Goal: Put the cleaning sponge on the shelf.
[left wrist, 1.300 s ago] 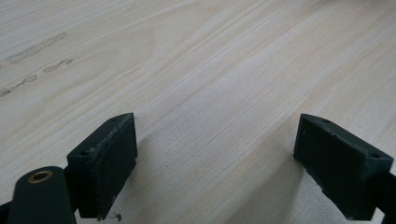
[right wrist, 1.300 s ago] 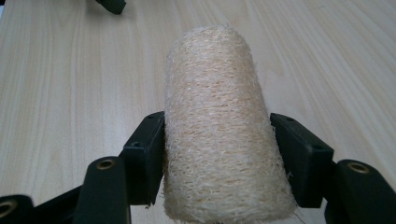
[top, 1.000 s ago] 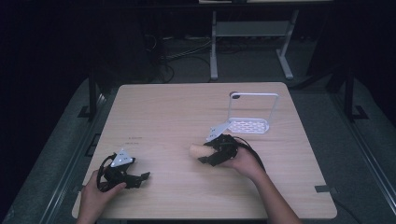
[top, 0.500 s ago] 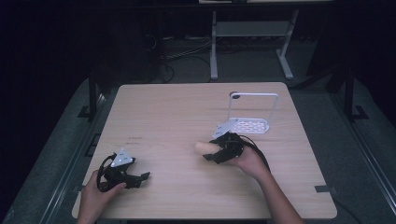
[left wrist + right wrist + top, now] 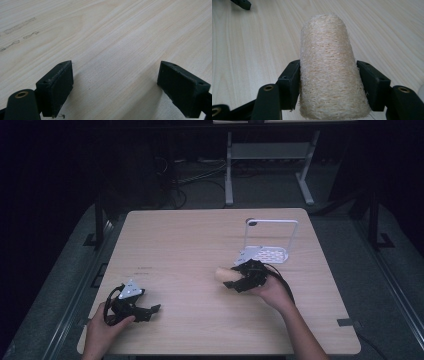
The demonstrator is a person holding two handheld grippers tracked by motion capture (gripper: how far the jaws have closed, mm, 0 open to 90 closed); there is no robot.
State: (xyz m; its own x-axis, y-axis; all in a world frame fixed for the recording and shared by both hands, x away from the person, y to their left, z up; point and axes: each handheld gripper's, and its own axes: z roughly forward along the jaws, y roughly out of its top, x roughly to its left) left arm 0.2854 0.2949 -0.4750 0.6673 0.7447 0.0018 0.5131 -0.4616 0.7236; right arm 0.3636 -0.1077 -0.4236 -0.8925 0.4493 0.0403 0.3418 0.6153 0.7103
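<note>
Loofah roll [image 5: 329,67], a pale fibrous cylinder, sits clamped between the jaws of the right gripper [image 5: 239,279], which press on its two sides near its nearer end while the far end sticks out ahead. In the high view the roll [image 5: 223,274] shows just left of that gripper, near the middle of the wooden surface [image 5: 185,240]; whether it is lifted or resting on the wood cannot be told from these views. A white wire rack [image 5: 270,240] with a perforated base stands just behind the right hand, near the far right corner of the surface.

The left gripper [image 5: 145,310] rests low at the near left of the surface, its jaws wide apart with nothing but bare wood between them in the left gripper view [image 5: 115,85].

As a judgement, the step in hand is the carrying of the grasped roll: the grasp looks made and firm, and the placing is not yet done. The rack seems the likeliest place for it, though that is a guess. The next move calls for a steady clamp, since the soft fibres may give under pressure, and for swinging the roll round toward the rack without knocking its thin frame. The left gripper has no evident part in this and can keep clear.
</note>
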